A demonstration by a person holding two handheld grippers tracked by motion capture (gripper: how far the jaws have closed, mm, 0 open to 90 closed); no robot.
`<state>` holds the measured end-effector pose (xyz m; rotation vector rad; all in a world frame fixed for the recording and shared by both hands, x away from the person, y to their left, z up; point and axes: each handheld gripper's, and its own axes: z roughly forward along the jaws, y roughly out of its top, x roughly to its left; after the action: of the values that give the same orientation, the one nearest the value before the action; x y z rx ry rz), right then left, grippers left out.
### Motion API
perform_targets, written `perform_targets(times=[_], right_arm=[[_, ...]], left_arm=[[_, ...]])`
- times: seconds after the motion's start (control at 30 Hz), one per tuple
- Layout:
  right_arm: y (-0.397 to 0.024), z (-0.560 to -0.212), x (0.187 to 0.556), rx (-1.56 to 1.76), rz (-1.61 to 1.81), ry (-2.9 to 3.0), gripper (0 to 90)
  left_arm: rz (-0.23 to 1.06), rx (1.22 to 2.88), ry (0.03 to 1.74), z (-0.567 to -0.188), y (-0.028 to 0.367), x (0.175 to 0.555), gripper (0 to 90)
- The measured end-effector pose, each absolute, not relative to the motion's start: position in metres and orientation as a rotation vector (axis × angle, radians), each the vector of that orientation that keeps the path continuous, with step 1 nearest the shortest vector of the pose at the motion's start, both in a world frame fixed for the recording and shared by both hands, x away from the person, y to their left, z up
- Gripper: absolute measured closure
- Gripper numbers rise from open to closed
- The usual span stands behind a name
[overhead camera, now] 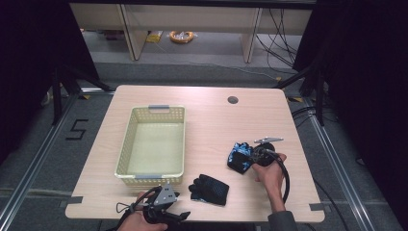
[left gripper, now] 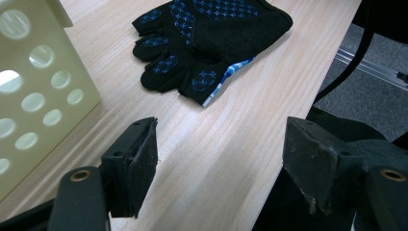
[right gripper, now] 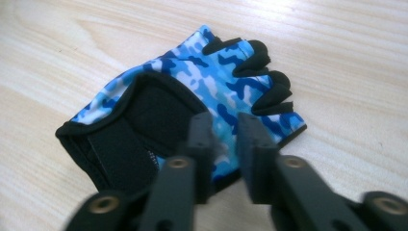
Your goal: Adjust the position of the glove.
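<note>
Right tongs [right gripper: 226,144] apparently over camouflage glove [right gripper: 192,91].

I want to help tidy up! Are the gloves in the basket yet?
Not yet. The basket holds nothing. The right tool has its jaws slightly apart over the blue glove on the table. The black glove lies untouched ahead of the open left tool. Both gloves likely still need moving.

Even overhead light falls on the pale desk [overhead camera: 207,120] in the high view, while black surrounds swallow the upper left and right of the frame; that picture is soft and low in detail. In the right gripper view the near jaws at the bottom are blurred, and a pale sheen lies across the wood at top. Shadows are faint and short.
</note>
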<state>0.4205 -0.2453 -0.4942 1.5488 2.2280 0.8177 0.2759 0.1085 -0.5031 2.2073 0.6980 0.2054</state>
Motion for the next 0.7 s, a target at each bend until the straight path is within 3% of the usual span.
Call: perform_targets(times=[0.03,0.23,0.7], right_arm=[[-0.245,-0.494,0.420,1.537,0.794,2.219,62.8],[-0.238,-0.495,0.414,1.687,0.775,2.144,51.4],[-0.230,-0.497,0.414,1.698,0.754,2.108,50.0]], left_arm=[[0.206,2.208,0.697,-0.503,0.109,0.276,27.8],[0.211,2.213,0.682,-0.502,0.109,0.276,27.8],[0.218,2.214,0.684,-0.502,0.109,0.276,27.9]])
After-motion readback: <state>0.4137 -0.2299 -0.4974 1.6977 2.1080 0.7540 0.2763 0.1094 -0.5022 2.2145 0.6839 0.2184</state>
